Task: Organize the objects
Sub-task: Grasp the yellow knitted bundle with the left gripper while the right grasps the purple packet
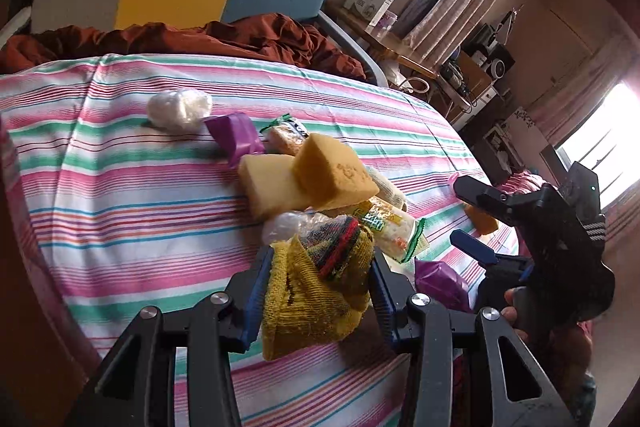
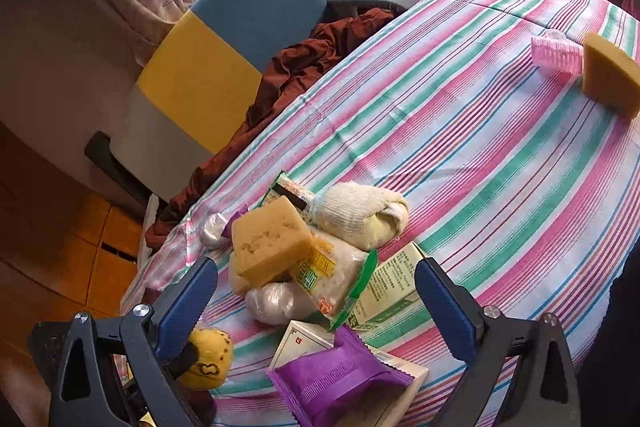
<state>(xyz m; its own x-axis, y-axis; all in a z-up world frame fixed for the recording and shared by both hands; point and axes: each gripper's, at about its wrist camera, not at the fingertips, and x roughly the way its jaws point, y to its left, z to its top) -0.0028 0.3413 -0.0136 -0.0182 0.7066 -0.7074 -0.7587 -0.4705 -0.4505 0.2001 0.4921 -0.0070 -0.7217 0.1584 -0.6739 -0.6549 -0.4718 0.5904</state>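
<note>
Between the blue pads of the left hand-held gripper (image 1: 318, 291) sits a yellow sock (image 1: 312, 307), clamped at its sides and lifted just off the striped bed (image 1: 120, 187), probably so it can be carried to the heap. That heap lies just ahead: two sponges (image 1: 332, 175), snack packets (image 1: 392, 231), a purple pack (image 1: 236, 135) and a plastic wad (image 1: 180, 109), all touching or near, as if gathered on purpose. The right hand-held gripper (image 2: 316, 291) hovers with its fingers spread wide and nothing between them, above another purple pack (image 2: 340, 379) and a white box (image 2: 404, 383), likely its next pick. Well apart lie a pink roller (image 2: 556, 55) and a third sponge (image 2: 608, 79), not yet gathered.
</note>
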